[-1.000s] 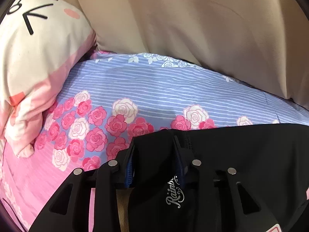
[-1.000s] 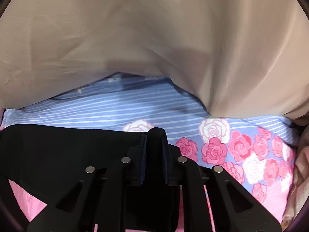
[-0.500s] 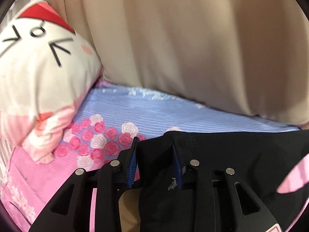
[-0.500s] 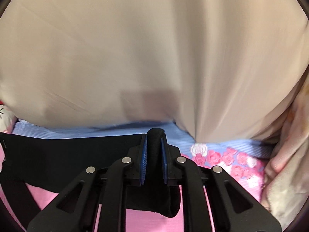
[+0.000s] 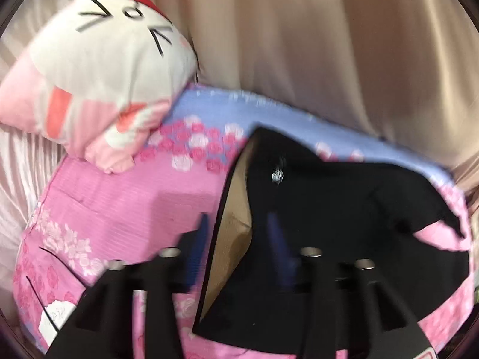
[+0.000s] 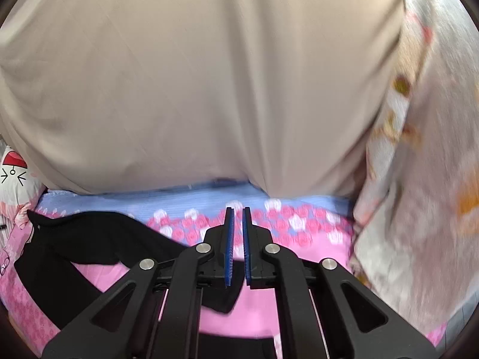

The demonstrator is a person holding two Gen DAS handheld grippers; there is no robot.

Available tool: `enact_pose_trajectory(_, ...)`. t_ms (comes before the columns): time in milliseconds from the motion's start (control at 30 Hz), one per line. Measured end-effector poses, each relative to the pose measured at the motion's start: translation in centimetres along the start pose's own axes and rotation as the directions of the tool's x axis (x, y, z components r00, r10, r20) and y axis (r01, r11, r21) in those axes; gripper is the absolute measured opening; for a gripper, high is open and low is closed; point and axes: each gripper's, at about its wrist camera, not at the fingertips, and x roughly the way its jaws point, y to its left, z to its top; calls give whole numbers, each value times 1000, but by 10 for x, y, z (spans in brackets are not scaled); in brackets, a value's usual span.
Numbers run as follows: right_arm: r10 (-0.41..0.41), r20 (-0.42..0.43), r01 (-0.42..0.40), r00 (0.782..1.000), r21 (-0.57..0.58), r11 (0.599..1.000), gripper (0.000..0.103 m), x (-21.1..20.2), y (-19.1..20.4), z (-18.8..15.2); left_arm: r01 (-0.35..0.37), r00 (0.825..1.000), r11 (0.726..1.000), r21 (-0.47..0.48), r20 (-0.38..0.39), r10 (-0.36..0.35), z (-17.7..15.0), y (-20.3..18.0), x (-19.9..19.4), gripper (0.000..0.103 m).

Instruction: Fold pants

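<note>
The black pants [image 5: 329, 224] lie on the pink and blue floral bedsheet [image 5: 125, 203], their waistband gaping with a tan lining showing. My left gripper [image 5: 239, 224] is open; its blue pads straddle the waistband edge without clamping it. In the right wrist view the pants [image 6: 89, 239] lie low at the left. My right gripper [image 6: 238, 218] has its jaws slightly apart with nothing between them; a black fold of the pants lies just below the fingers.
A white and pink cartoon cat pillow [image 5: 98, 68] sits at the left of the bed. A beige curtain [image 6: 209, 74] hangs behind the bed. A pale patterned blanket [image 6: 419, 164] hangs at the right.
Both grippers have let go of the pants and pulled back and up. The waistband has dropped onto the sheet. The left jaws have opened wide, the right only slightly.
</note>
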Motion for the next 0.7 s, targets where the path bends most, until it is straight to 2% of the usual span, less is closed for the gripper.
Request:
enact_pose_trajectory(100, -10, -22, 10, 1000, 17, 1000, 6, 16, 6, -11, -48, 999, 998, 33, 2, 48, 12, -12, 35, 76)
enact_pose_trajectory(167, 0, -62, 1, 998, 19, 1000, 6, 29, 14, -20, -64, 998, 998, 13, 14, 64, 29, -11, 58, 78)
enact_pose_trajectory(200, -6, -85, 7, 996, 13, 1000, 9, 38, 17, -25, -71, 997, 997, -5, 2, 71, 40, -8, 72, 79)
enact_pose_trajectory(333, -9, -147, 10, 989, 8, 1000, 9, 63, 45, -46, -131, 990, 988, -81, -58, 127, 76, 15, 139, 80)
enact_pose_trajectory(433, -19, -169, 23, 985, 20, 1000, 9, 76, 60, -55, -114, 990, 989, -96, -97, 105, 91, 26, 179, 80)
enact_pose_trajectory(567, -19, -201, 24, 979, 22, 999, 10, 92, 80, -65, -31, 992, 999, -33, -125, 27, 106, 19, 213, 80)
enact_pose_trajectory(600, -27, -215, 31, 976, 19, 999, 10, 99, 85, -69, -8, 993, 1000, -11, -117, 7, 107, 15, 212, 76)
enact_pose_trajectory(633, -29, -226, 35, 974, 23, 999, 10, 104, 88, -72, -6, 994, 1000, 11, -110, 7, 108, 13, 213, 51)
enact_pose_trajectory(667, -24, -240, 33, 971, 35, 999, 10, 110, 91, -75, 39, 993, 999, 32, -114, -35, 108, 10, 212, 37)
enact_pose_trajectory(700, -20, -248, 32, 969, 47, 998, 22, 114, 92, -77, 76, 990, 996, 34, -119, -72, 109, 9, 209, 27)
